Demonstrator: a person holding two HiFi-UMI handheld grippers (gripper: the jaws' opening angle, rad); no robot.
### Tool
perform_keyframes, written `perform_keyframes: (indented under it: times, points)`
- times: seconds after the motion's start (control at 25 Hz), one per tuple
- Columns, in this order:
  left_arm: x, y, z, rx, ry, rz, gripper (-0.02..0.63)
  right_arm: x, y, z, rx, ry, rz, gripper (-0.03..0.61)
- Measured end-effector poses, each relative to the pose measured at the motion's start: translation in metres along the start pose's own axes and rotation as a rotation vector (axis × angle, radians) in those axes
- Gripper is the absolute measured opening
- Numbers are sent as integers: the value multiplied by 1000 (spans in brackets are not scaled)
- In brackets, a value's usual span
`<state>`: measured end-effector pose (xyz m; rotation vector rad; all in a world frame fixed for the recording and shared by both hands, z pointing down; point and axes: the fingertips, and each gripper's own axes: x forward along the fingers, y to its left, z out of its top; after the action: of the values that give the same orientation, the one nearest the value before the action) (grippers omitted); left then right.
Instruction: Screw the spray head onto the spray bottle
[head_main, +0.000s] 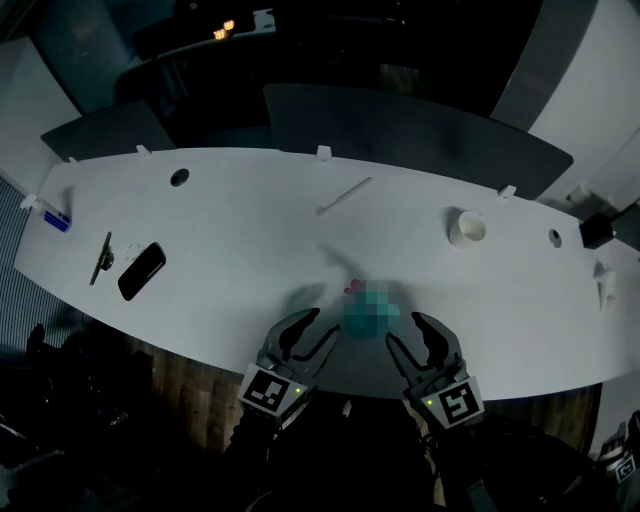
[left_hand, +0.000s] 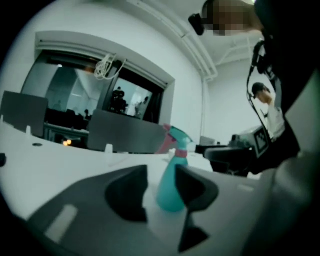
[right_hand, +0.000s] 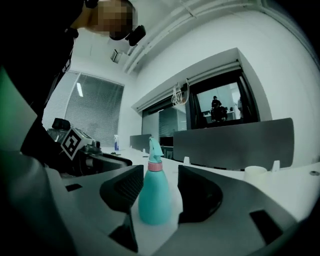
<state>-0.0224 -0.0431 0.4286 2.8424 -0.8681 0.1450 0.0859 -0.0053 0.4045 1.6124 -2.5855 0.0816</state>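
Seen from the head view, on a white curved table (head_main: 230, 220) under dim light.

Far left: small blue item (head_main: 57, 221) at the table's edge; beside it a dark slim stick (head_main: 101, 258) and a black phone (head_main: 142, 271), flat and just beside each other.

Left of centre, at the near edge: left gripper (head_main: 316, 333), aimed inward across the table. Jaws apart, pads pressing on nothing. In the left gripper view, spray bottle (left_hand: 170, 190) framed in the gap between the two dark fingers (left_hand: 127, 192), its right flank overlapped by the right-hand pad; standing just past the tips rather than clasped.

Centre: the teal bottle upright on the table, near the front edge, between the two grippers and close to both. Spray head (left_hand: 177, 136) seated on the neck above a pink collar, pink trigger pointing away to the left in the left gripper view. Tightness of the thread not readable. Farther back, a white strip (head_main: 344, 196) lying flat, well apart.

Right of centre: right gripper (head_main: 410, 335), mirrored toward the bottle. Jaws spread wide, empty. In the right gripper view, bottle upright in the opening, just beyond the fingertips (right_hand: 197, 197), no pad pressed on it.

Farther right and back: white cup (head_main: 467, 228); near the far right edge, a black box (head_main: 596, 232).
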Motion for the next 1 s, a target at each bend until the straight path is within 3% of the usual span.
perform_keyframes:
  times: [0.04,0.08,0.12,0.32,0.52,0.76,1.0]
  points:
    - [-2,1,4,12,-8,18,108,-3,-2,-3,-2,18,-45,182]
    - [-4,1,7,18,-14,31,22,-6,-3,-5,9,38,-89,69]
    - [-6,0,10,23,-15,40,5,-9,-3,-6,27,51,-121,9]
    - [-14,-6,10,80,15,159,3,-19,5,-6,35,60,-155,6]
    - [-36,-35,21,120,-30,280,4,-42,20,3,-1,33,-147,6]
    - [-68,-108,14,109,-61,379,5,-109,49,2,-34,24,-96,6]
    - [-111,-189,-6,166,-29,421,3,-184,83,-9,-31,28,-60,6]
